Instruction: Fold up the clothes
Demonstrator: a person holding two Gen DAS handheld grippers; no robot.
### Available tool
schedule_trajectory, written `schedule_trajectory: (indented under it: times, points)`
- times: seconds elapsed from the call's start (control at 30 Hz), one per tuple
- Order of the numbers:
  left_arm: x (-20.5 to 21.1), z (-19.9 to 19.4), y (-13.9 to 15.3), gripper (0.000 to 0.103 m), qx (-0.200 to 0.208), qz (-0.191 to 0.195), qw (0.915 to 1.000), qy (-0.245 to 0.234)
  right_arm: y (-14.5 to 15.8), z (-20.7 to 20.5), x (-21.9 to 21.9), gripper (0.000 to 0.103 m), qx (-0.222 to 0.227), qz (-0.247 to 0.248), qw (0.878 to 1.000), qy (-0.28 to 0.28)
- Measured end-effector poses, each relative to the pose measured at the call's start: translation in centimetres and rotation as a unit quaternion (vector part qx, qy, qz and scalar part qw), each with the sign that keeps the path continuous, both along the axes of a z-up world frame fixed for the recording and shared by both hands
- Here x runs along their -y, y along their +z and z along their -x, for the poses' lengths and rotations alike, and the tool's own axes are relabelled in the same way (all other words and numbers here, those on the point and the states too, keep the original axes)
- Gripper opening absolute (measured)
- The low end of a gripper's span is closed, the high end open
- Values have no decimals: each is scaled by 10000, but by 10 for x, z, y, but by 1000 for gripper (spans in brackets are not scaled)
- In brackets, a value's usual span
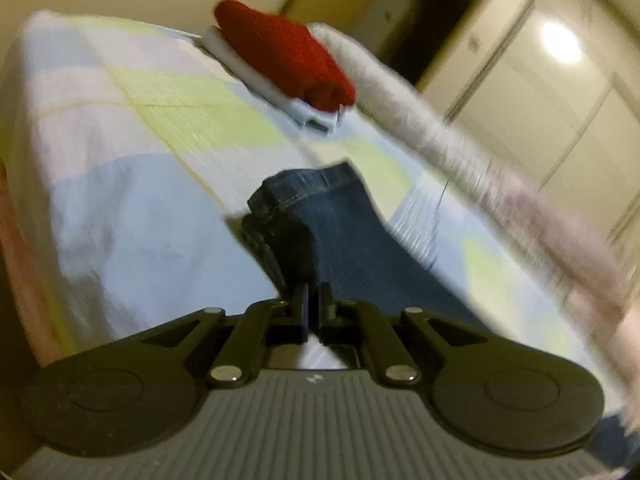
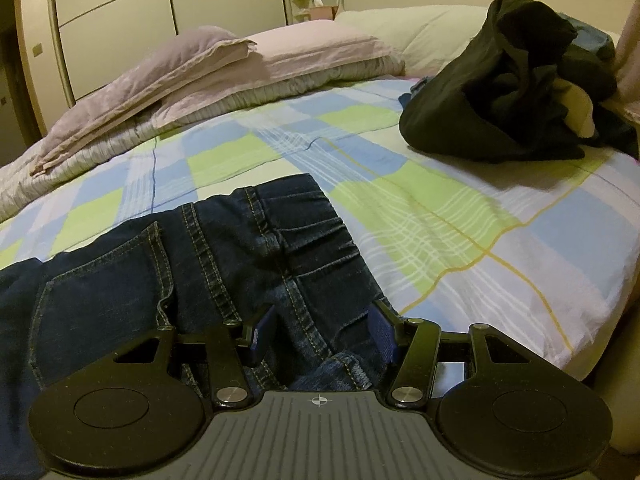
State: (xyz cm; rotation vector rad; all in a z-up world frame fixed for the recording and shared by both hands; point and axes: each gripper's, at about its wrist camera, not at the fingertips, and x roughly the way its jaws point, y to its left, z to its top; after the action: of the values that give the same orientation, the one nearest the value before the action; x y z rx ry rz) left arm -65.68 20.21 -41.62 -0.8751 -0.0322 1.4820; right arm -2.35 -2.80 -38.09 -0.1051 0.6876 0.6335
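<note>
Left gripper (image 1: 311, 300) pinched tight on jeans (image 1: 320, 224) — blurred, probably the hem. Right gripper (image 2: 320, 340) spread wide astride the waistband (image 2: 304, 300), pads apparently not pressing — checked bedspread (image 2: 440, 240) beneath.

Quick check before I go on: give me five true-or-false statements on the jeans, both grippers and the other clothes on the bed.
1. The left gripper is shut. True.
2. The right gripper has its jaws together. False: they stand apart, with the jeans bunched between them.
3. A red garment lies folded on a white one. True.
4. The black clothes are neatly folded. False: they lie in a crumpled heap.
5. The jeans lie on a plain white sheet. False: the bedspread is checked in blue, green and white.
</note>
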Motion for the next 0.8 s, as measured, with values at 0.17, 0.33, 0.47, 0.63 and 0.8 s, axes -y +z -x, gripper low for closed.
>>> schedule_trajectory:
  times: [0.17,0.33,0.47,0.63,0.8]
  points:
    - [-3,13,9,31,355,-83,9993,124,-1,0,0,55,14,1,10000,17]
    - [-15,38,-10,21,1199,149,9915,480,-3,1,-2,55,110,42,9999,14]
    - [-23,27,10,4,806,3,9962,327,-3,0,-2,54,116,74,9999,68]
    - [-21,12,26,13,-499,181,9986,61,-3,-5,-3,54,78,117,9998,123]
    - [-21,7,21,19,-855,139,9958,302,-5,-9,-5,55,69,146,9998,112]
